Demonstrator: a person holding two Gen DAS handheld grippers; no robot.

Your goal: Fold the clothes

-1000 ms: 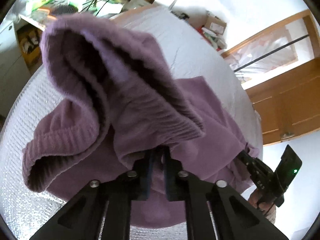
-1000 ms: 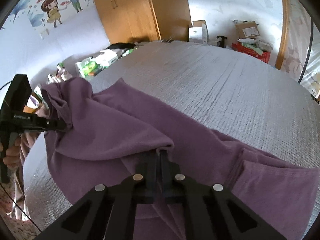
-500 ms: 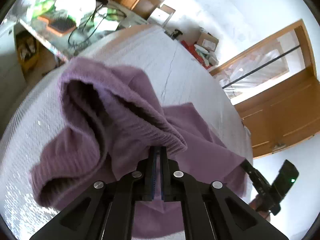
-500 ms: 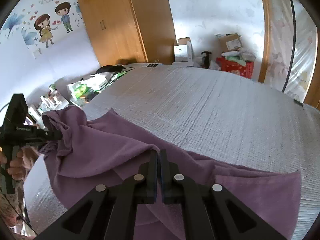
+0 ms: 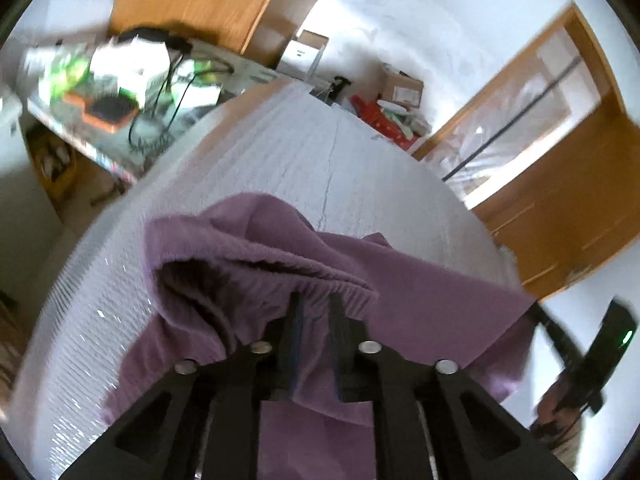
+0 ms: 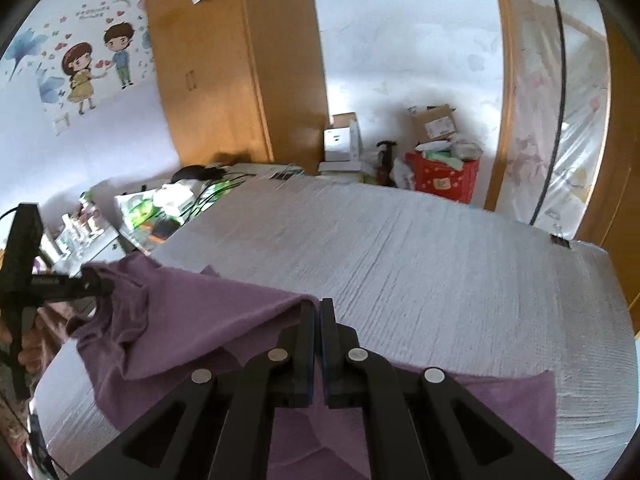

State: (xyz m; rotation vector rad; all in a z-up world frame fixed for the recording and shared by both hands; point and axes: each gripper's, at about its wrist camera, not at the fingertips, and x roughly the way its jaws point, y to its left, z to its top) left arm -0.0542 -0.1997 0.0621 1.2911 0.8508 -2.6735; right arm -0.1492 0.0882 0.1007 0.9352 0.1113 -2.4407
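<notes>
Nearest, the left tool (image 5: 316, 300) is opening: its jaws, pinched together half a second ago, now stand slightly apart with the ribbed hem of the purple sweater (image 5: 400, 280) loose between them. The right tool (image 6: 314, 308) remains clamped on another edge of the sweater (image 6: 200, 320), and the garment hangs higher off the bed (image 6: 440, 260) than before. Judging by this, the left grip is letting go, perhaps to regrasp. Beyond stands a cluttered surface (image 5: 80, 120).
</notes>
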